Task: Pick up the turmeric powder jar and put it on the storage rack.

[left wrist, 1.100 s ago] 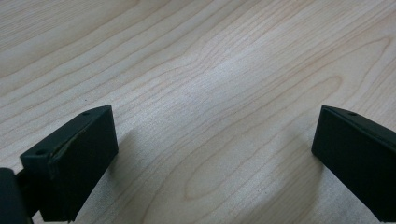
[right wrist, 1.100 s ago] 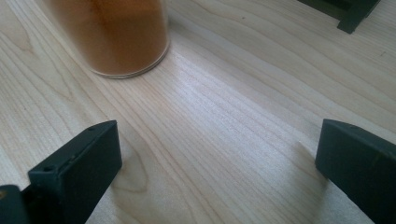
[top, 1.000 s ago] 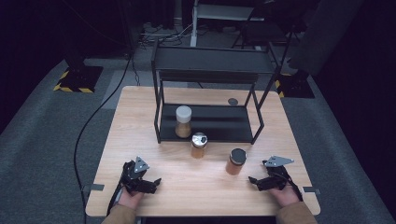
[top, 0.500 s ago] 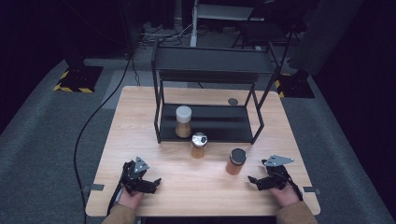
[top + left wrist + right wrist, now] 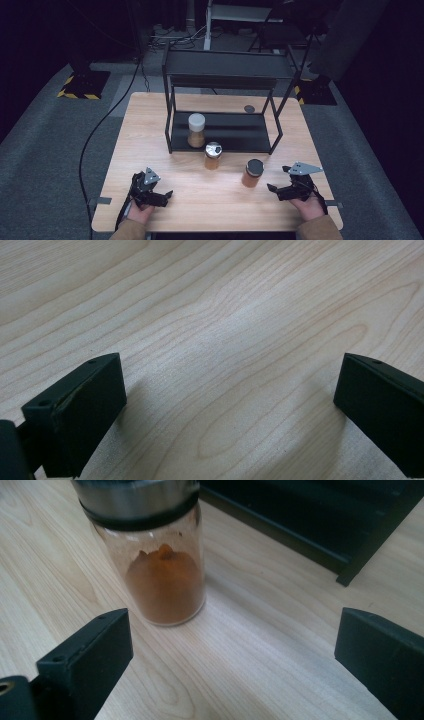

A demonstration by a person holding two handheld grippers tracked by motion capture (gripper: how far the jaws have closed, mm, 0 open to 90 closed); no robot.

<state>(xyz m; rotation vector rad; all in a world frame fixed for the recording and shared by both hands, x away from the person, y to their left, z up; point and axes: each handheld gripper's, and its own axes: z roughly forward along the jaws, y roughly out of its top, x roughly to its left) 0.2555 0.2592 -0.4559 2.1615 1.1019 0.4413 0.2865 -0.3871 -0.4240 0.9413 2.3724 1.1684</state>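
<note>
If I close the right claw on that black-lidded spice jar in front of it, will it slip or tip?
The black-lidded jar looks like smooth clear glass, so it may be slippery and breakable; grip firmly but gently. It stands tall and narrow on the table, so a push near the lid could tip it. Only partly filled with orange powder, it is probably light.

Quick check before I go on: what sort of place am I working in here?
Probably a lab or studio recording bay, not a home: a light wooden table on grey carpet, yellow-and-black hazard-striped base plates on the floor, and dark surroundings with a trailing black cable.
</note>
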